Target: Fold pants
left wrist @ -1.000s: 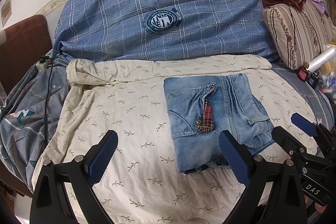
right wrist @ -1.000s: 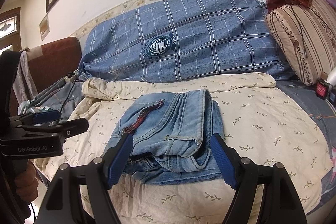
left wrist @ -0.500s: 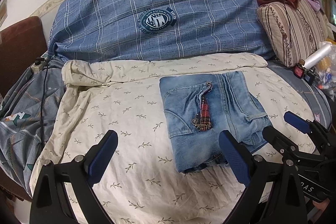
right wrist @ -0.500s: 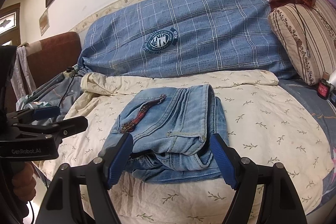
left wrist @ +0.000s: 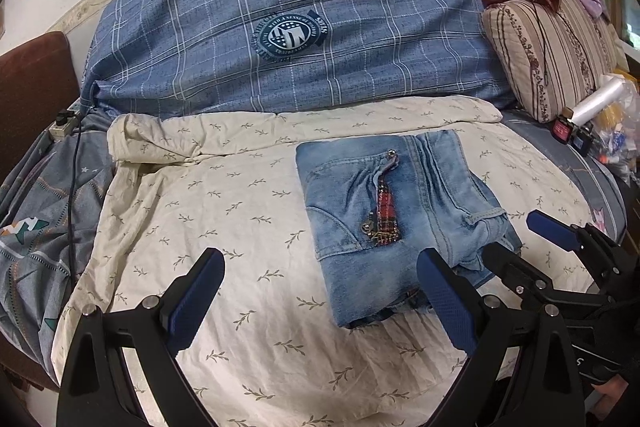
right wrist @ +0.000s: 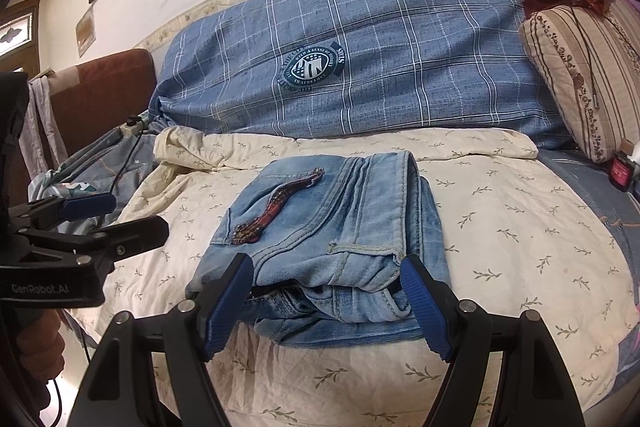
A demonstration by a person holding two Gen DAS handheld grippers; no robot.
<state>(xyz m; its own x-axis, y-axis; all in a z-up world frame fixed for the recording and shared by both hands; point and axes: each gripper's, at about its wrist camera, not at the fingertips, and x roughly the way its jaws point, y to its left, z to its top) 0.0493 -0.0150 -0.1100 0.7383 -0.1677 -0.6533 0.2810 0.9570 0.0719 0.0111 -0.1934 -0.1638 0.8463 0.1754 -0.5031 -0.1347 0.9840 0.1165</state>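
"GenRobot.AI" is printed in pale letters on the black body of the left gripper [right wrist: 86, 223], seen at the left edge of the right wrist view. On the round dark badge [left wrist: 289, 35] of the blue checked cover [left wrist: 360, 27], "WITH A SENSE OF HONOUR" can be read; the remaining badge lettering is too small.

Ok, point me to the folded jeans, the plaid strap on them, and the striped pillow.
folded jeans [left wrist: 352, 279], left wrist view, on the bare denim of the near-left corner.
plaid strap [left wrist: 386, 213], left wrist view, on its red checked middle.
striped pillow [right wrist: 580, 83], right wrist view, on its front face.
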